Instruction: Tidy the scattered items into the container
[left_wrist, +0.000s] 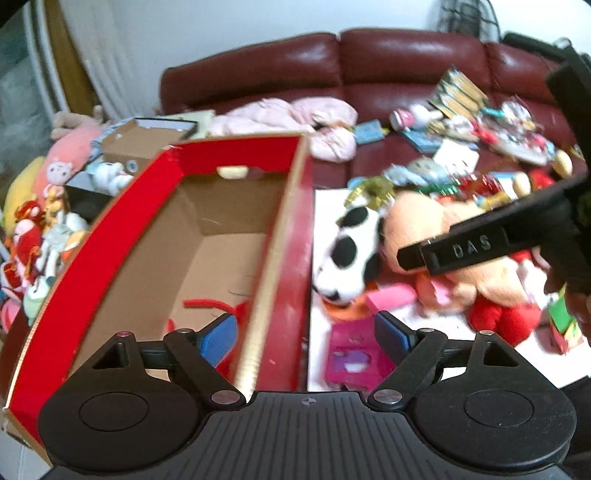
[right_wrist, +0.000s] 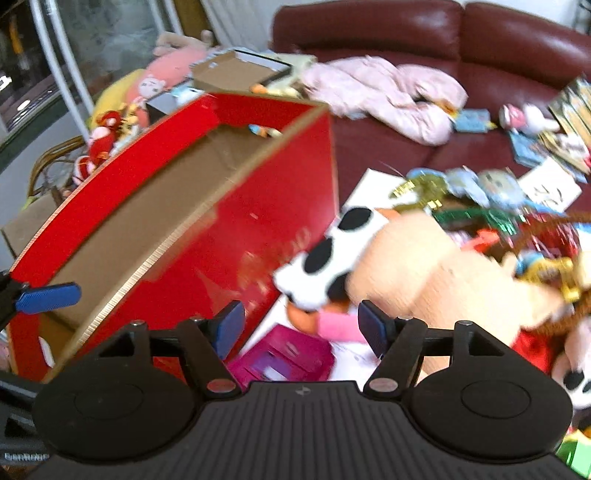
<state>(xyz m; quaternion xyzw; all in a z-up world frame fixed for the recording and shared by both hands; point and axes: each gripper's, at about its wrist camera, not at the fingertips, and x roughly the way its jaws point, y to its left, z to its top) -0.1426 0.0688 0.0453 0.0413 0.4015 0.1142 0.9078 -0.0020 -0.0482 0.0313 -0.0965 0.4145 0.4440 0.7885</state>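
Observation:
A red cardboard box (left_wrist: 92, 251) stands open on the sofa; it also shows in the right wrist view (right_wrist: 207, 236). A red item (left_wrist: 207, 303) lies on its floor. My left gripper (left_wrist: 306, 338) is open and empty, straddling the box's right wall. A cow-spotted plush (left_wrist: 347, 254) lies just right of the box, against a peach plush (left_wrist: 424, 214). A pink booklet (left_wrist: 354, 360) lies on white paper below them. My right gripper (right_wrist: 301, 326) is open and empty, just above the pink booklet (right_wrist: 284, 356) and near the cow plush (right_wrist: 325, 258).
A dark red leather sofa (left_wrist: 406, 55) carries a pink jacket (left_wrist: 288, 114), books, cards and tinsel (left_wrist: 472, 184). A pile of plush toys (left_wrist: 40, 229) and a smaller cardboard box (left_wrist: 136, 138) sit left of the red box. The right gripper's body (left_wrist: 517, 236) crosses the left view.

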